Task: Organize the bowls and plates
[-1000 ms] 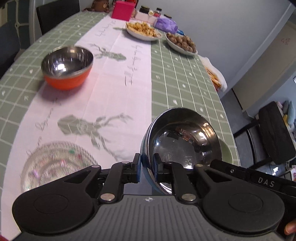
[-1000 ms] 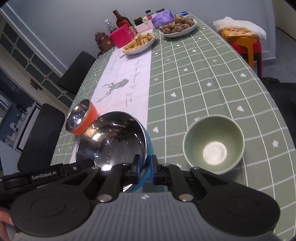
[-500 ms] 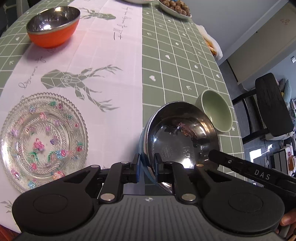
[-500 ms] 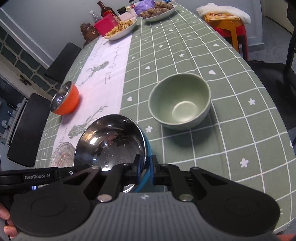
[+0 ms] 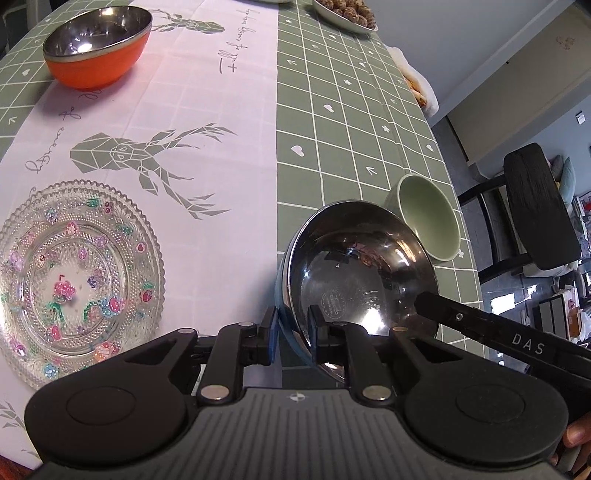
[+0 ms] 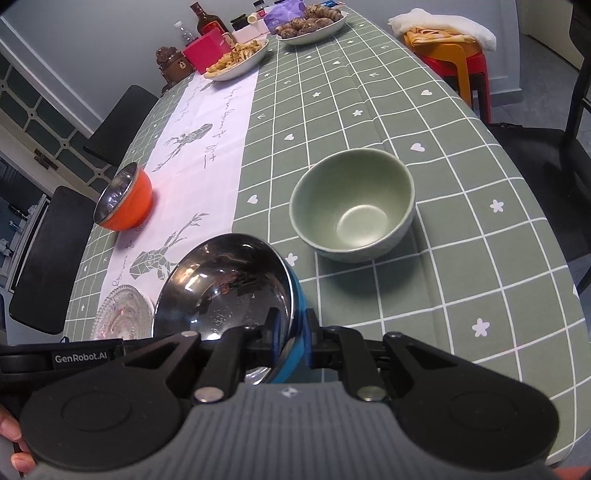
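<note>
Both grippers hold one steel bowl with a blue outside by its rim, from opposite sides, above the table. My left gripper is shut on its left rim. My right gripper is shut on its right rim; the bowl also shows in the right wrist view. A pale green bowl stands on the green cloth just beyond it, also in the left wrist view. An orange steel bowl stands far left. A flowered glass plate lies near left.
Two dishes of food, a pink box and bottles stand at the table's far end. Black chairs stand along both sides. An orange stool with cloths stands to the right.
Both grippers have carried the blue steel bowl back toward the near end of the table and lower. The green bowl and glass plate now look nearer.
</note>
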Available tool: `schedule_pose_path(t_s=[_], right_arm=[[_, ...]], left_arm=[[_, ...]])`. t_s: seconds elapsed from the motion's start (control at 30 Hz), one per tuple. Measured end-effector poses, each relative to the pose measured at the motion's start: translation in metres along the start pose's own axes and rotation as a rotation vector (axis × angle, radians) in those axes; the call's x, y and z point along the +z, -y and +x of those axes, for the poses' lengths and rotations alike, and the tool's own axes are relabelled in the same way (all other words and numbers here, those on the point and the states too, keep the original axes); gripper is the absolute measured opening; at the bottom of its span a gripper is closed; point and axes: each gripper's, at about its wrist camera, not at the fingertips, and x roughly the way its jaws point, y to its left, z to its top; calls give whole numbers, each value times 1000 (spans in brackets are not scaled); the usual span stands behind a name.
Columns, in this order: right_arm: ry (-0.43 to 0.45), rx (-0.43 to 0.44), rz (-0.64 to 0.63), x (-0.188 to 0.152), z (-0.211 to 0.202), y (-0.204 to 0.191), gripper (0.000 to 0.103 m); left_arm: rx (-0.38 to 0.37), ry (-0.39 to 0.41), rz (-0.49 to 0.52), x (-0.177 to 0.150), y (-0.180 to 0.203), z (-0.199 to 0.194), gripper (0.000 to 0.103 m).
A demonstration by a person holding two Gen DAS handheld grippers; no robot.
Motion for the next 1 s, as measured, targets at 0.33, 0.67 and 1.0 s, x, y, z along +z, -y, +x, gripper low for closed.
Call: schedule_pose_path(t_s=[0.33,0.67,1.0], right_arm=[[72,41,-36,2,-12,-7,39],[154,64,-135,21,-21,-47,39],[-22,92,-238,55,34,-141,39]], left_arm=[[22,104,58,7,3,-22,25],[134,247,107,53,-29,-72,25],[288,402,2,99,-106,-84,25]])
